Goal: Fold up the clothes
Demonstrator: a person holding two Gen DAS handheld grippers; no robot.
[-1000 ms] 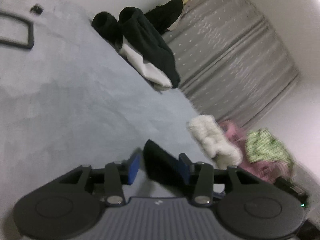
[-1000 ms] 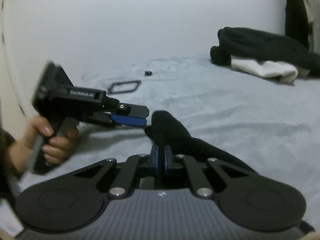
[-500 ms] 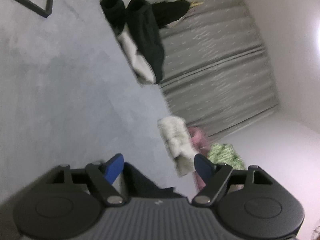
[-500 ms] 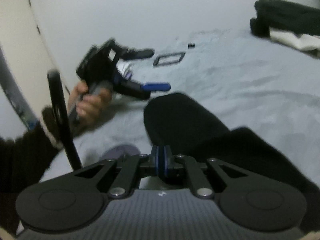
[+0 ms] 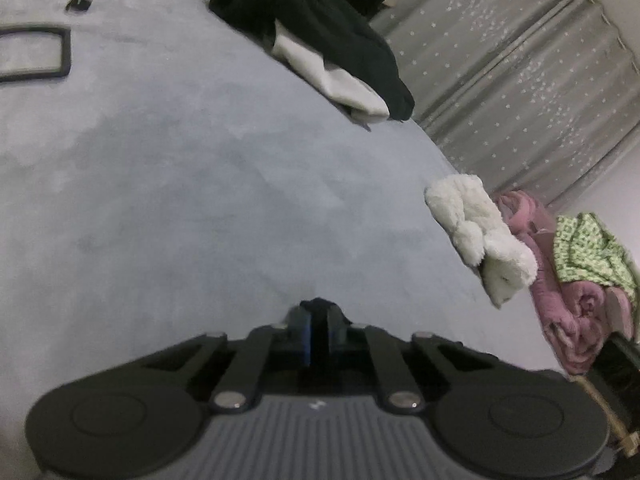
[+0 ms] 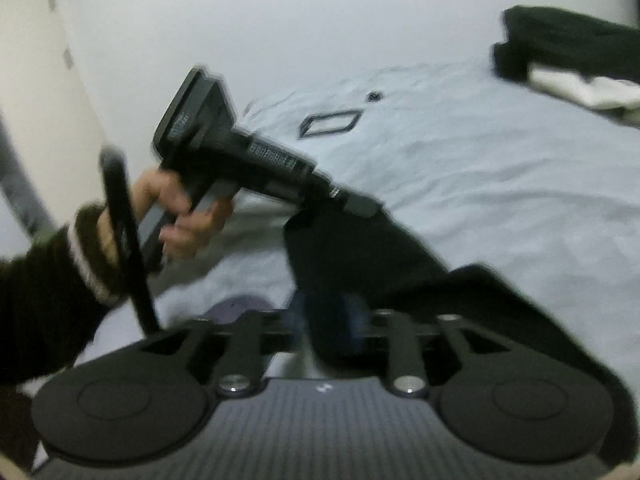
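Observation:
A black garment point(image 6: 360, 264) lies on the pale blue bed point(image 6: 500, 184), close in front of my right gripper point(image 6: 327, 314). That gripper's blue pads stand apart and its jaws are opening, with the black cloth loosely between them. In the same view a hand point(image 6: 176, 216) holds my left gripper point(image 6: 360, 205), whose tip is shut on the garment's upper edge. The left wrist view shows my left gripper point(image 5: 320, 328) shut, with a small tuft of the black garment point(image 5: 318, 305) pinched between its pads.
A pile of black and white clothes point(image 5: 332, 52) lies at the bed's far side by a grey curtain point(image 5: 520, 80). A white fluffy garment point(image 5: 480, 232), pink cloth point(image 5: 560, 300) and green checked cloth point(image 5: 588, 252) sit at the right edge. A black rectangular frame point(image 5: 36, 54) lies far left.
My left gripper went from wide open to shut on the black garment's edge. My right gripper, shut on the garment before, has parted its pads.

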